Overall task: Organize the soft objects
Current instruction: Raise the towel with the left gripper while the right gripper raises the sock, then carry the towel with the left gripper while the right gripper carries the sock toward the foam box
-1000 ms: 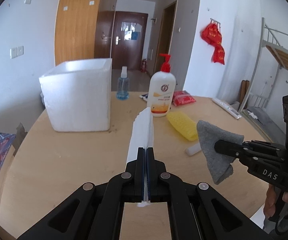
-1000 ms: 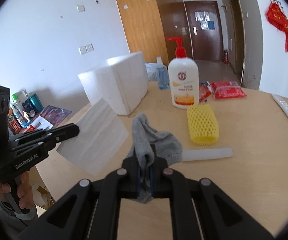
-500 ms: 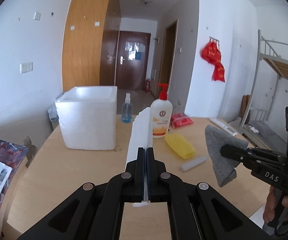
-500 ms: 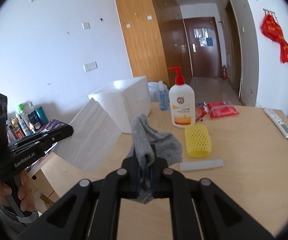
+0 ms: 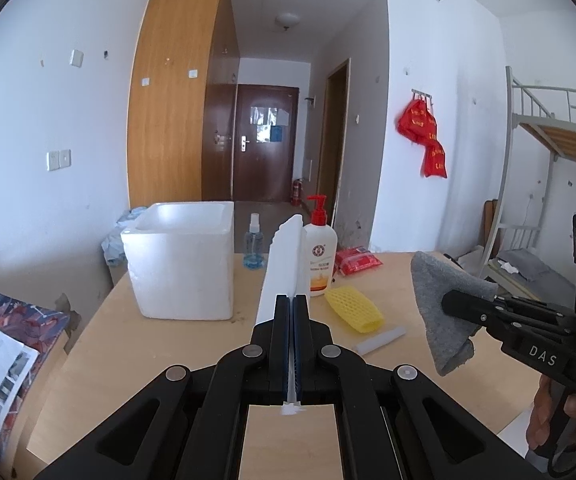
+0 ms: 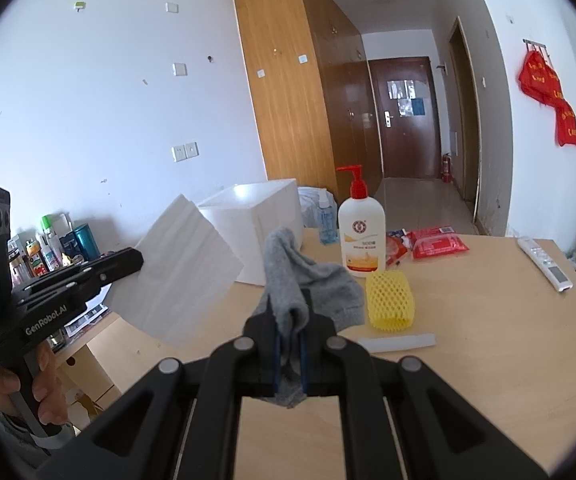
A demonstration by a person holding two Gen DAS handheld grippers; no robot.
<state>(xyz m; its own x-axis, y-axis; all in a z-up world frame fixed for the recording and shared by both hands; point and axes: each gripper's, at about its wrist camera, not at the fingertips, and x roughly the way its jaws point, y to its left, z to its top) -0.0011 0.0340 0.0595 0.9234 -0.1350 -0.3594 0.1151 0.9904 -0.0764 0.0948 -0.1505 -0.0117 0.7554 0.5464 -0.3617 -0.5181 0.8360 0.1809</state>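
Both hands lifted since a second ago. My left gripper (image 5: 292, 300) pinching white foam sheet (image 5: 284, 264), right gripper (image 6: 289, 316) clamped on grey sock (image 6: 288, 276). White box (image 5: 184, 264) ahead-left, below both; yellow net (image 5: 353, 306) left on table (image 5: 128, 344). Likely drop next.

A dormitory room: metal bunk bed (image 5: 543, 128), wooden wardrobe (image 6: 288, 100), entrance door (image 5: 266, 144).

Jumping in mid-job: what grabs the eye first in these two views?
Both grippers are raised above the table, each clamped on something soft: the left gripper on a white foam sheet, the right gripper on a grey sock. Beyond them stand a white foam box and a lotion pump bottle.
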